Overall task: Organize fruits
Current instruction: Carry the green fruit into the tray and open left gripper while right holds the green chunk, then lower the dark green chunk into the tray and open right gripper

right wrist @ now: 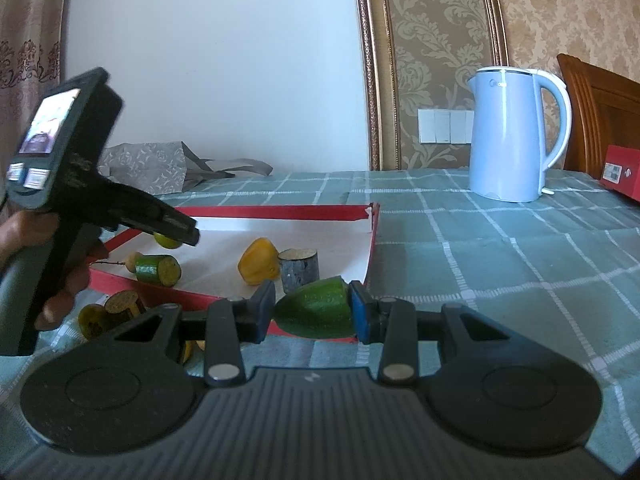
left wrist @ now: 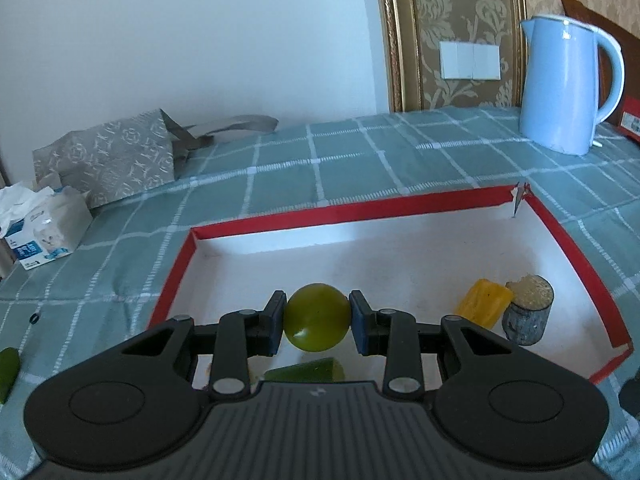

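Note:
My left gripper (left wrist: 317,318) is shut on a round green fruit (left wrist: 318,317) and holds it over the white floor of the red-rimmed box lid (left wrist: 280,218). In the lid lie a yellow fruit piece (left wrist: 484,307), a grey log-like piece (left wrist: 528,310) and a green cut piece (left wrist: 308,370). My right gripper (right wrist: 312,312) is shut on a green tapered fruit piece (right wrist: 316,312) at the lid's near right corner (right wrist: 372,236). In the right wrist view the left gripper (right wrist: 176,234) shows at left, above a green cylinder piece (right wrist: 158,269).
A blue kettle (right wrist: 508,136) stands at the back right beside a red box (right wrist: 622,176). A patterned paper bag (left wrist: 108,156) and a tissue box (left wrist: 44,232) lie at the left. Loose fruit pieces (right wrist: 108,312) lie on the checked cloth in front of the lid.

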